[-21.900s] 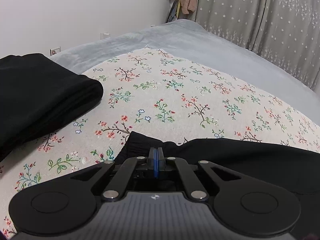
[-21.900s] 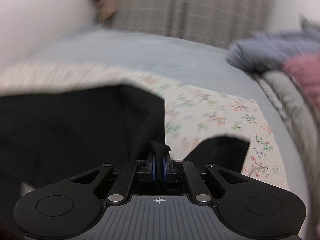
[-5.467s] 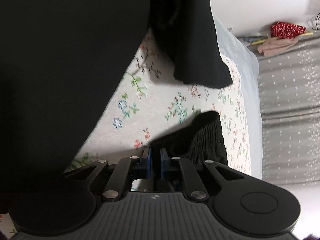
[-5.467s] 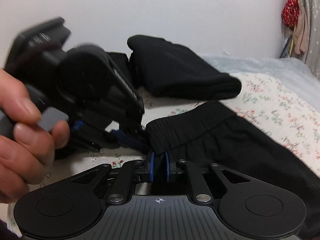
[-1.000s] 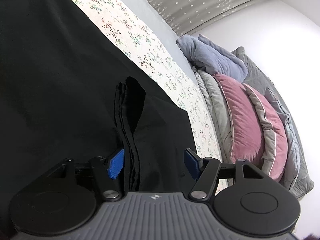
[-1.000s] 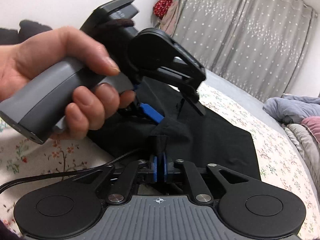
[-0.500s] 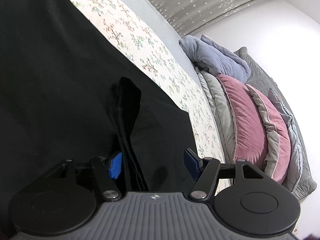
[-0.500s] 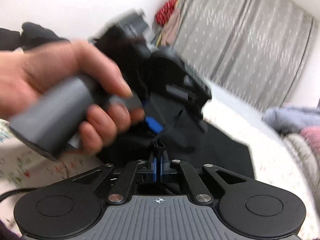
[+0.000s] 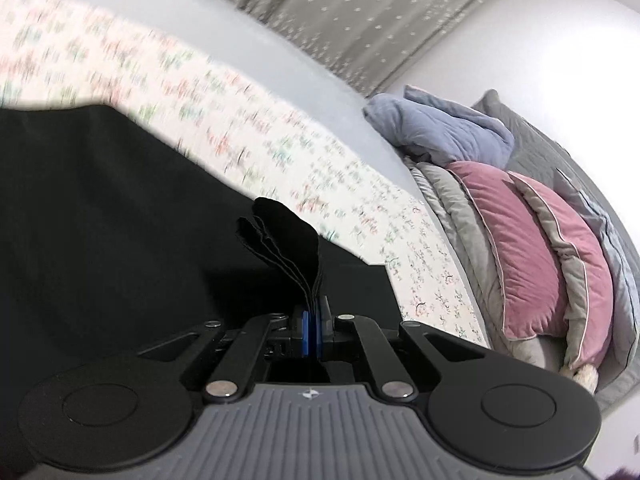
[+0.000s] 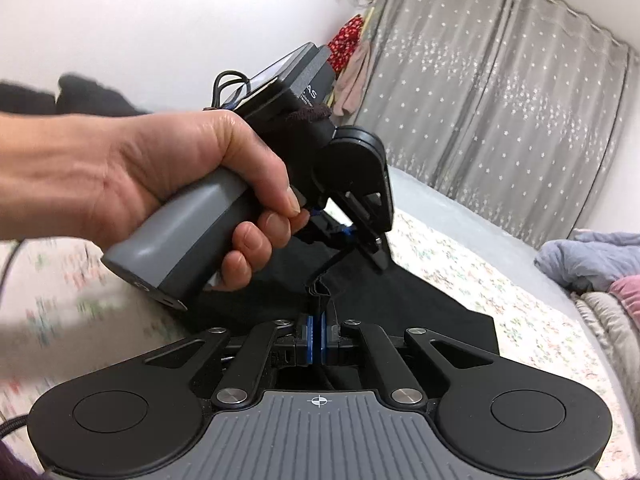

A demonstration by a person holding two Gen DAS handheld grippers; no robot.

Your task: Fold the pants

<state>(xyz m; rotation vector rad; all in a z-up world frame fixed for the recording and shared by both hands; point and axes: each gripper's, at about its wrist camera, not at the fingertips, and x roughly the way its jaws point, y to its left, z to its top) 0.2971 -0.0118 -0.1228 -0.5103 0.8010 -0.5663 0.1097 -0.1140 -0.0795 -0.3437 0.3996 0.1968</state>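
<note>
Pants [image 9: 100, 208] lay on the floral bed [image 9: 280, 148], where the left gripper [image 9: 312, 330] had just clamped its fingers onto a stacked edge beside the right gripper [image 10: 319, 338], also clamped, ready for the next fold.

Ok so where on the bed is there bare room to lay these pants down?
Free: the flowered sheet between the black pants and the grey blanket strip below the curtain. Crowded: the end with the pillows and folded blue blanket, and the patch under the left hand.
</note>
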